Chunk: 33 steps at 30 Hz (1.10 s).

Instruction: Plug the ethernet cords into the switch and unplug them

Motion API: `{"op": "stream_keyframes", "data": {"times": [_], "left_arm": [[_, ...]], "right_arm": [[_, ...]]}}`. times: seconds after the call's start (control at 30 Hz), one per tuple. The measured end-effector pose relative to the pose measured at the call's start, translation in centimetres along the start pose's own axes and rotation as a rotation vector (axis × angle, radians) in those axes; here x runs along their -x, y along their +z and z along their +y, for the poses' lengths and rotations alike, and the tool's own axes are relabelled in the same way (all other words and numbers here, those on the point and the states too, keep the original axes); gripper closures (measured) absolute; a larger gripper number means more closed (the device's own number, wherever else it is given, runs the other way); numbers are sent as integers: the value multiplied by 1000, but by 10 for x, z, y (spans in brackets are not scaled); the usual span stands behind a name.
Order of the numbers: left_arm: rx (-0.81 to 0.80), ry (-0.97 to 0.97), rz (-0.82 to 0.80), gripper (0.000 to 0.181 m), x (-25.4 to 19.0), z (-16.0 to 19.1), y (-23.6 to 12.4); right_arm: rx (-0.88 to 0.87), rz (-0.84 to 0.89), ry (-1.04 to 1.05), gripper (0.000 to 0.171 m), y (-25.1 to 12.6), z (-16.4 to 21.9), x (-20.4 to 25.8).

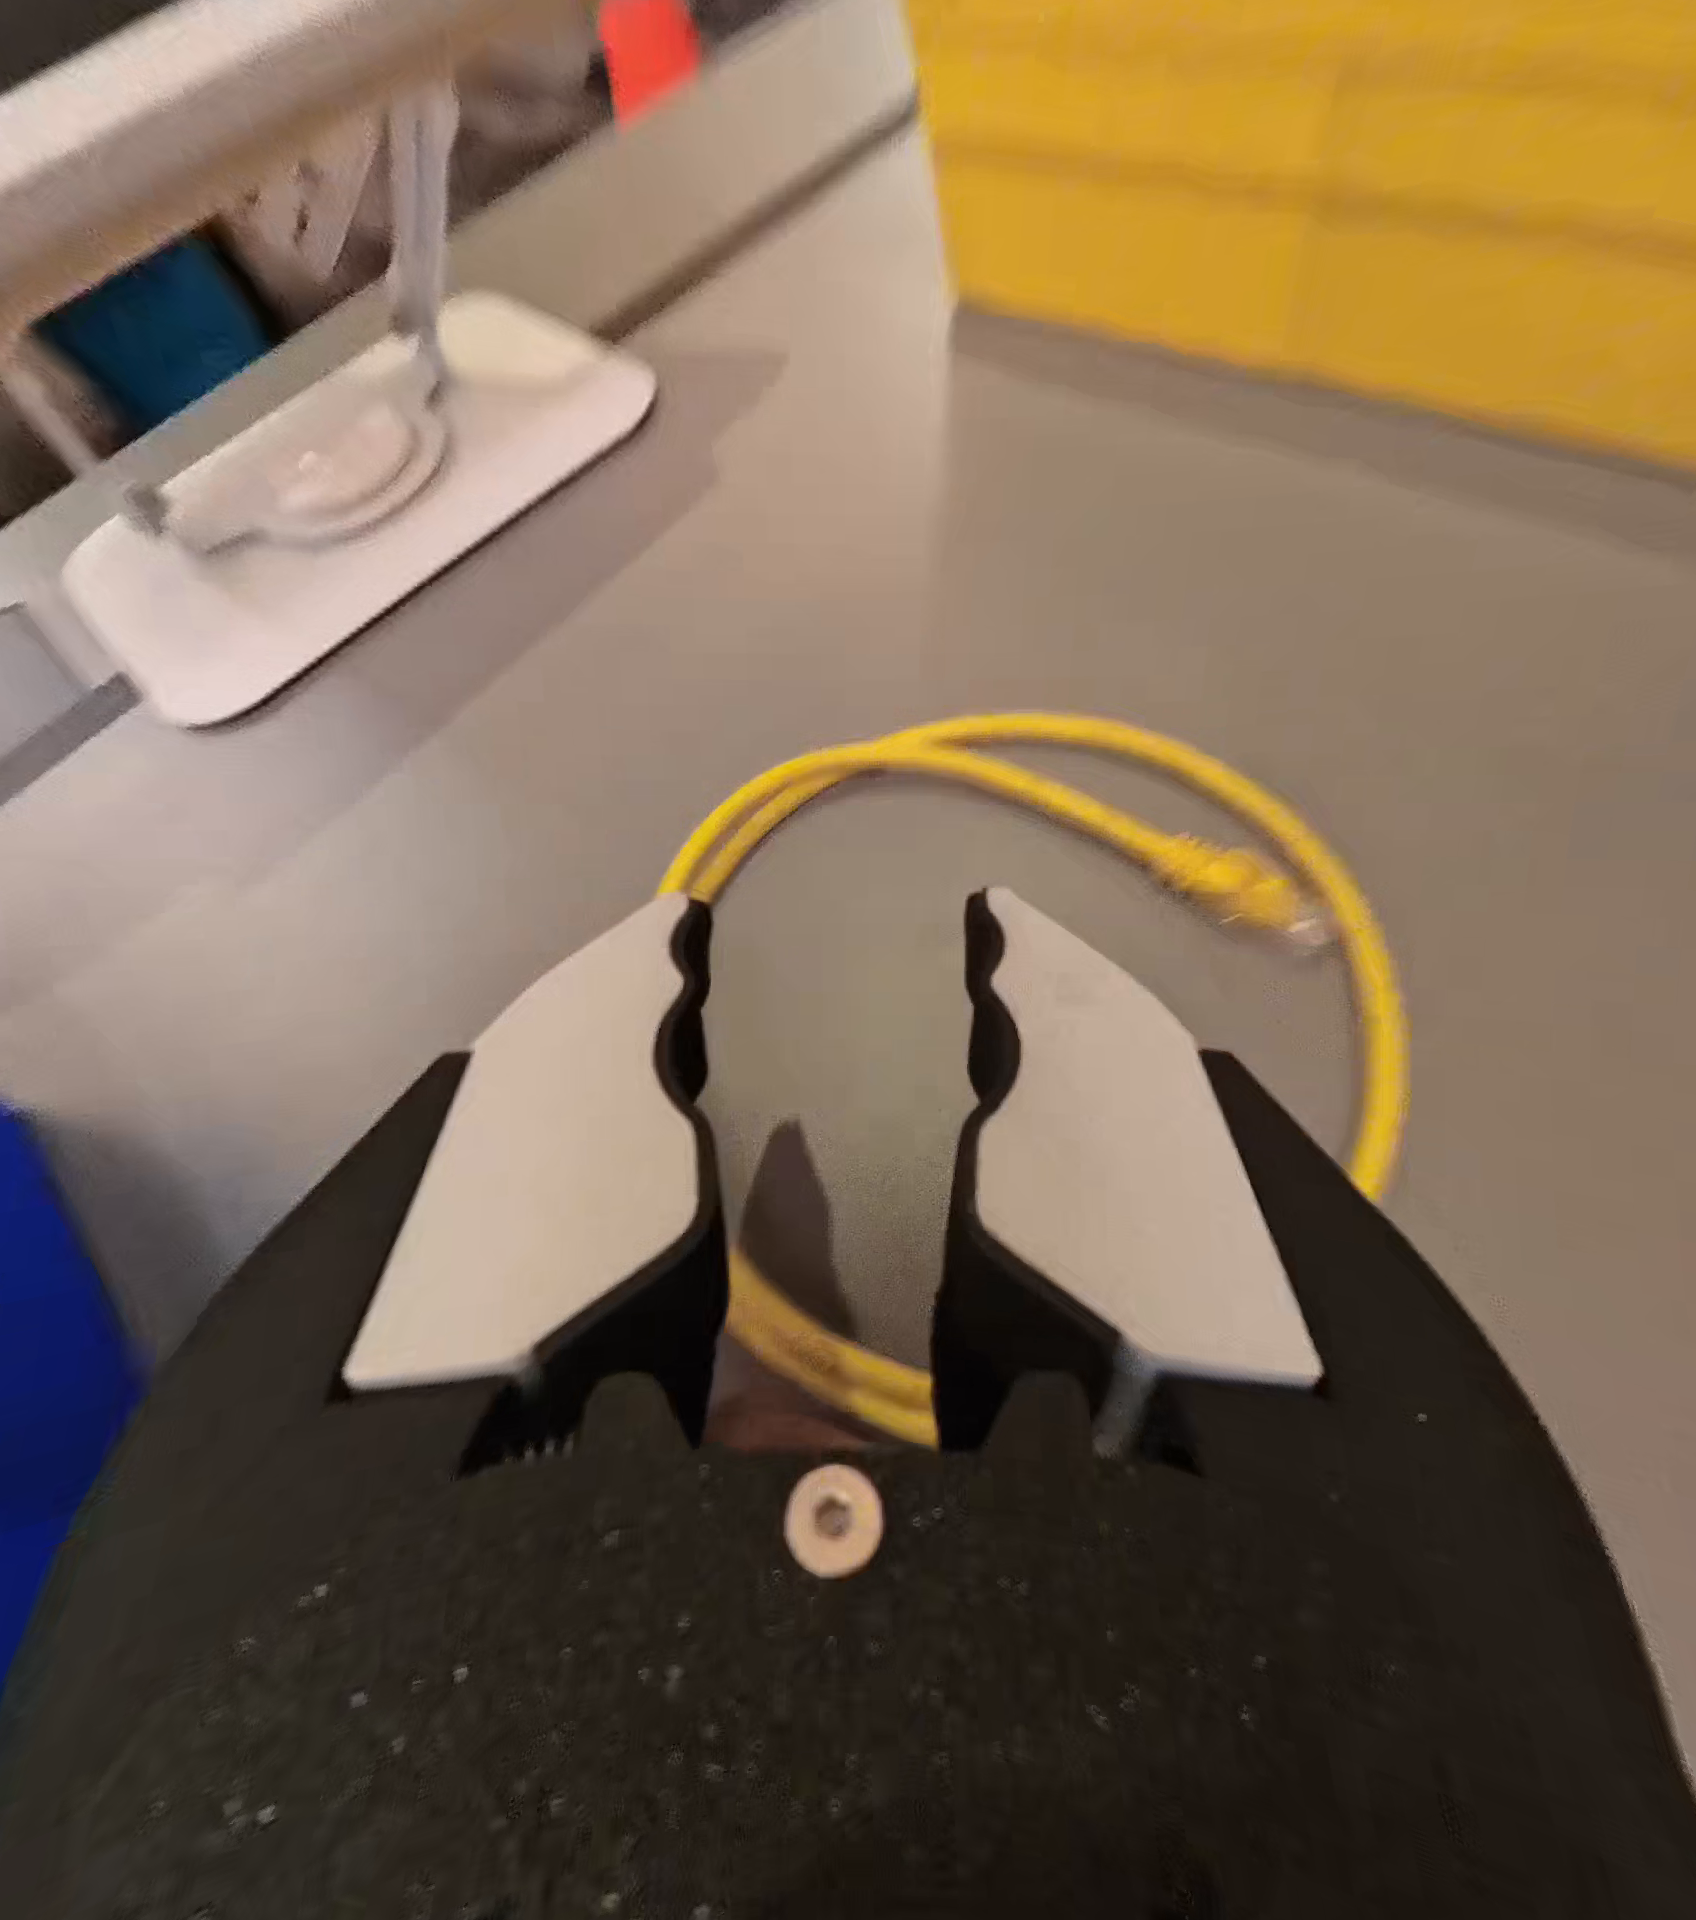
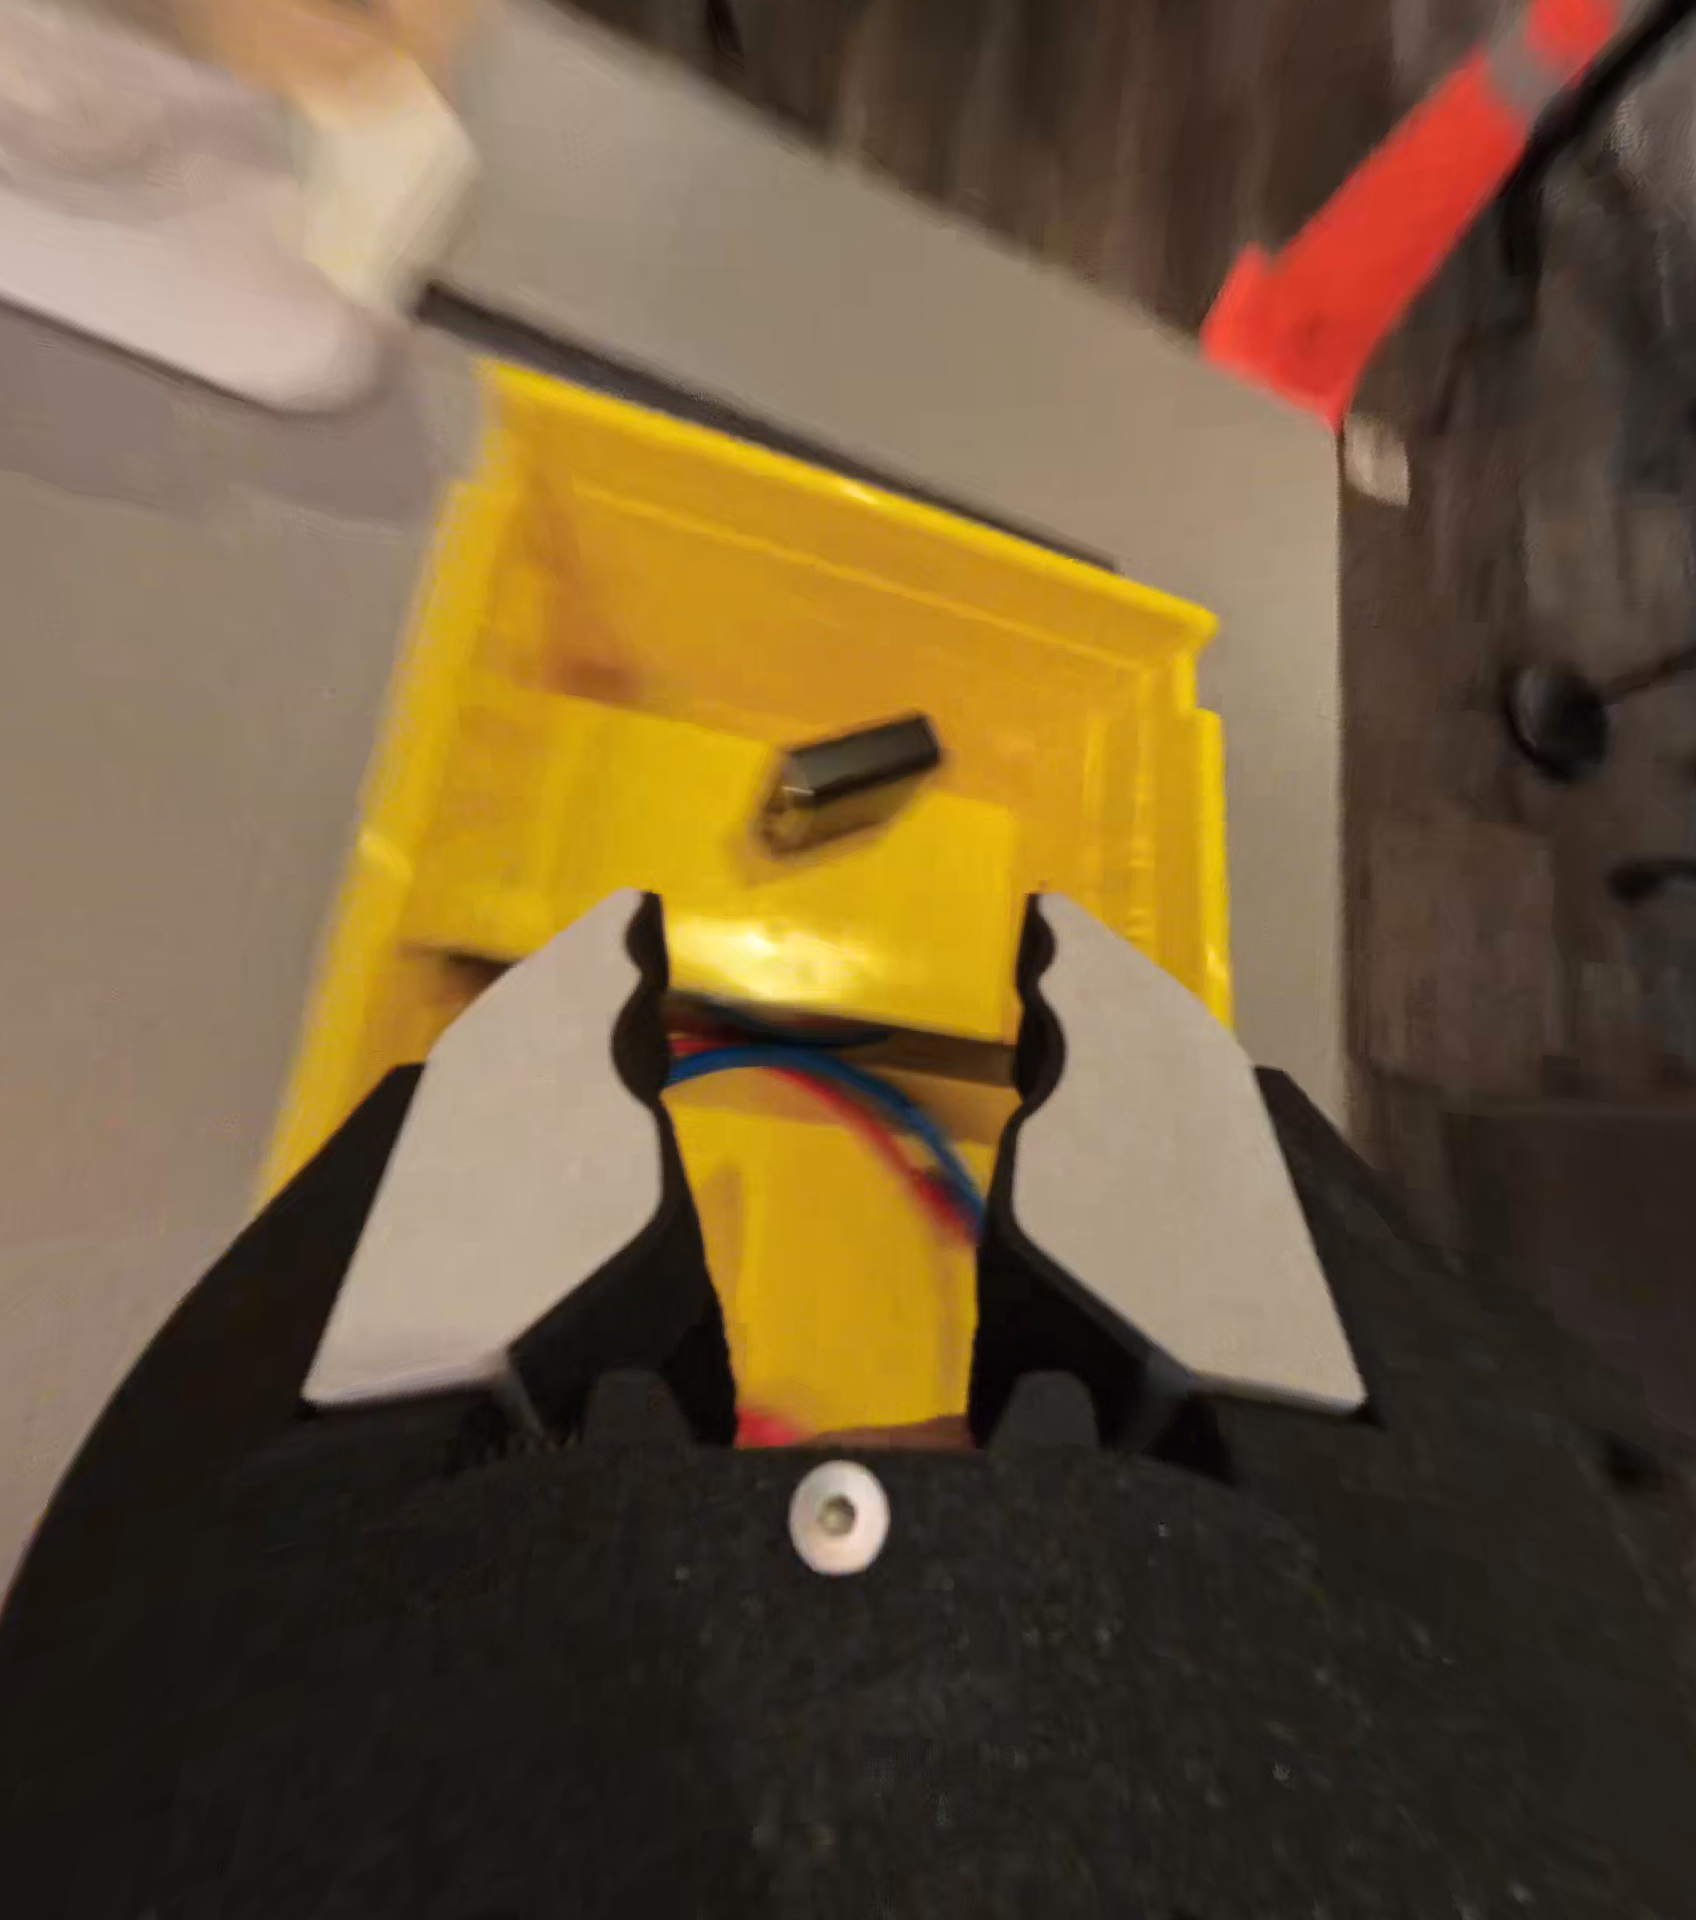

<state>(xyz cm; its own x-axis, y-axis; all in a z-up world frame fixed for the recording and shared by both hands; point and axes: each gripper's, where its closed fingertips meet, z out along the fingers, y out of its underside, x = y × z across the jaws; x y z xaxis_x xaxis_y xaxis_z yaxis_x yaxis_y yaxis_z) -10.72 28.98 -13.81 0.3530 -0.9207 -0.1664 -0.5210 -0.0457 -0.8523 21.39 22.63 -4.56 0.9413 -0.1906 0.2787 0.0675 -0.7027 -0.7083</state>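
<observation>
Beside yellow cord (image 1: 1031, 732), yellow bin (image 1: 1363, 208)

White stand base (image 1: 356, 499) on grey table (image 1: 927, 582); yellow bin (image 2: 615, 790); blurred orange object (image 2: 1363, 249), possibly chair.

Smooth grey tabletop (image 1: 927, 540) lying under soft indoor light, white flat-based monitor stand (image 1: 356, 499) sitting at its rear, dark wood-grain floor (image 2: 1031, 135) showing beyond the edge.
</observation>
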Motion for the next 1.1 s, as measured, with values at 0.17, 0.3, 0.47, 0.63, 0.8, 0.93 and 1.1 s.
{"op": "stream_keyframes", "data": {"times": [0.17, 0.3, 0.47, 0.63, 0.8, 0.93, 1.1], "left_arm": [[296, 73, -50, 129, 30, 11, 14], [552, -55, 98, 126, 31, 36, 32], [604, -134, 71, 163, 43, 50, 42], [600, 22, 11, 176, 44, 51, 35], [365, 196, -43, 176, 28, -3, 4], [200, 502, -115, 176, -5, -60, -37], [26, 947, -237, 176, -63, -113, -81]], "right_arm": [[-302, -423, 66, 125, -111, 51, 160], [-283, -836, 76, 126, -135, 108, 275], [-317, -876, -93, 124, -137, 131, 302], [-353, -873, -61, 123, -126, 128, 289], [-424, -866, 141, 119, -128, 111, 261], [-496, -797, 203, 116, -130, 95, 237], [-581, -715, 28, 116, -154, 57, 221]]}}
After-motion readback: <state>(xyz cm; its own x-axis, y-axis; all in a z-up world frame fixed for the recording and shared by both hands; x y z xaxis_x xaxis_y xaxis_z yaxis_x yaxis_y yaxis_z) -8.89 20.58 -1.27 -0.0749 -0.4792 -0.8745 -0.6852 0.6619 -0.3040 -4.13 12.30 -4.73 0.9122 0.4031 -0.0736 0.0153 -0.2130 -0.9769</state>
